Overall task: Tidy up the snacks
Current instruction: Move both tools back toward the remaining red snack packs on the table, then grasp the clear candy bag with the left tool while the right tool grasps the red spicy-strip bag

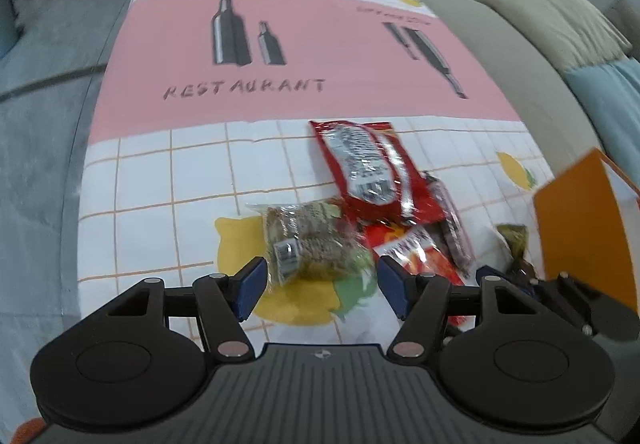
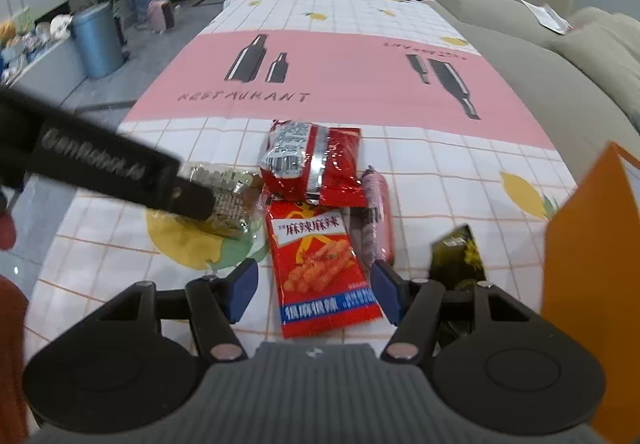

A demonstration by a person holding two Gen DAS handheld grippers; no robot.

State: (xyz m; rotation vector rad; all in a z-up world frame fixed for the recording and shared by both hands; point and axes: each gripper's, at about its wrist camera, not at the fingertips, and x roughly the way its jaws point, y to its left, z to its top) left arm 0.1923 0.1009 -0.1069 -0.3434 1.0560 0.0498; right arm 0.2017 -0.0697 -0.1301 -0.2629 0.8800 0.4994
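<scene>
**Both grippers lining up on the snack pile, nothing lifted yet**

The left gripper is hovering with its 2 blue pads spread wide, and the clear packet of brown cake is lying just beyond and between them, on the yellow lemon print. The right gripper is likewise standing spread, its pads flanking the near end of the red spicy-strip packet without pinching it, as far as the view shows.

Farther out, a second red packet is lying partly over the far end of the first, a pink sausage is lying just right of both, and a dark green packet is sitting near the orange box at the right edge. All are resting on the checked tablecloth.

The step in hand looks like the approach before the first pick. Next, each gripper probably needs to lower onto its packet and close; the crinkly film may slip, so a pinch at a sealed edge seems safer, then a carry rightward to the box.
</scene>
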